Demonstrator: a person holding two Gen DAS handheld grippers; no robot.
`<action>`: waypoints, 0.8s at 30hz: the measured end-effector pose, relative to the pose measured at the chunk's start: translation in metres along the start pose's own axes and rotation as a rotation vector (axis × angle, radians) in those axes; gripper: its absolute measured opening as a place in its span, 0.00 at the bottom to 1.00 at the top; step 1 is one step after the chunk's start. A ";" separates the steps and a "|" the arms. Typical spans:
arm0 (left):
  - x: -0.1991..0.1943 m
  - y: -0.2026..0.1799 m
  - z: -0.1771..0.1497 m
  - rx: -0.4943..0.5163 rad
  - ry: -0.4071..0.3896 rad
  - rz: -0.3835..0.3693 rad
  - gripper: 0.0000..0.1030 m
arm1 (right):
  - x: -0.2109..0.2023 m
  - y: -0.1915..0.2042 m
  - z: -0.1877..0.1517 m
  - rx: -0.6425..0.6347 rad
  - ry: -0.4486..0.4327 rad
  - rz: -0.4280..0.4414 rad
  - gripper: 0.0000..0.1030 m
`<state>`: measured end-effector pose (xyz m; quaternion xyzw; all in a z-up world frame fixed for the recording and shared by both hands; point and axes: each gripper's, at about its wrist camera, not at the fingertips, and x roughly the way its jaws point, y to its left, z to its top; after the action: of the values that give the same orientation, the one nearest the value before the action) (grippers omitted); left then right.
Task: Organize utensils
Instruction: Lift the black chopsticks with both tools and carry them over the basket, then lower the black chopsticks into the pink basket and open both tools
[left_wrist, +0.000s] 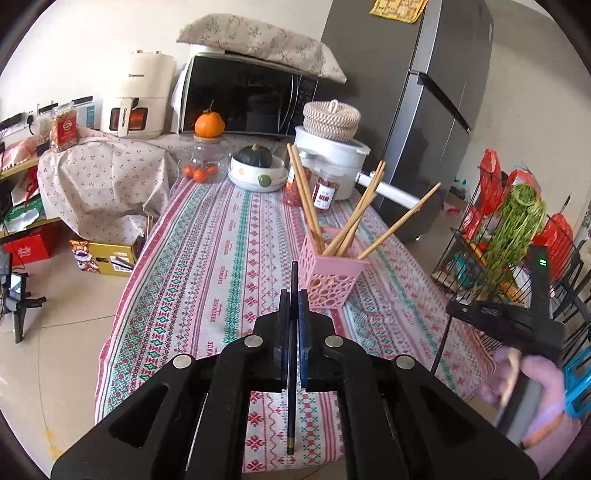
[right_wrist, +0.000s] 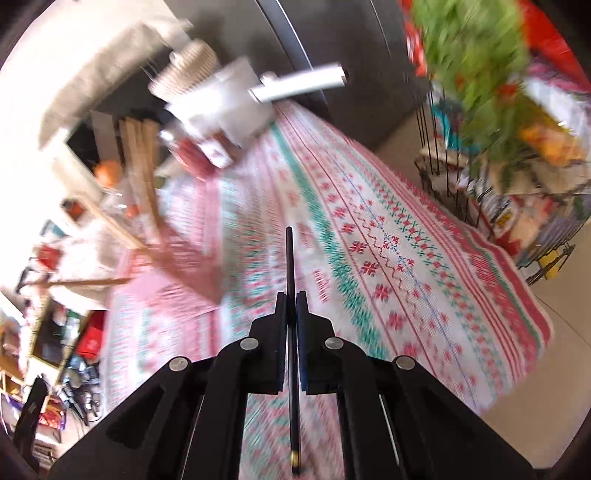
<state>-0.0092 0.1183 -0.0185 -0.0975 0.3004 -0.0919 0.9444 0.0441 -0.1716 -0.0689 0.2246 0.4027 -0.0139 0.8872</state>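
Black chopstick pinched betw. closed jaws of left gripper, lengthwise along the fingers, thin end poking out past the tips, gold-banded end back toward the camera. Held above the near edge of the tablecloth, not touching it.

Second black chopstick clamped the same way in right gripper: jaws narrow, shut on the stick, tip fwd, gold band at rear. Hangs over the table's near-right part; right wrist view heavily motion-blurred, so detail beyond that hard to read.

Pink perforated holder just ahead-right of the left gripper's tips, upright, around the table's middle toward the right edge. Wooden chopsticks inside, fanned out, leaning diff. ways. Same holder only a pink smear at left in right wrist view.

Right gripper's body + gloved hand visible at right edge of left wrist view, off the table's right side.

Far end of table: white pot w/ long handle, woven lid on top; two red spice jars just in front; white dish w/ dark green squash; glass jar w/ an orange on its lid. Behind: microwave, air fryer, grey fridge at far-right corner. Wire rack w/ greens and red bags beside the right edge.
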 end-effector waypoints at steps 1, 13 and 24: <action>-0.005 -0.002 0.000 -0.003 -0.010 -0.003 0.03 | -0.016 0.002 -0.004 -0.008 -0.018 0.027 0.05; -0.060 -0.019 0.068 -0.019 -0.145 0.008 0.03 | -0.129 0.030 0.030 -0.069 -0.208 0.173 0.05; -0.060 -0.052 0.169 0.038 -0.268 0.023 0.03 | -0.159 0.043 0.074 -0.036 -0.267 0.247 0.05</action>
<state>0.0355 0.1041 0.1620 -0.0874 0.1711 -0.0731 0.9786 -0.0021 -0.1886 0.1053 0.2526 0.2511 0.0725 0.9316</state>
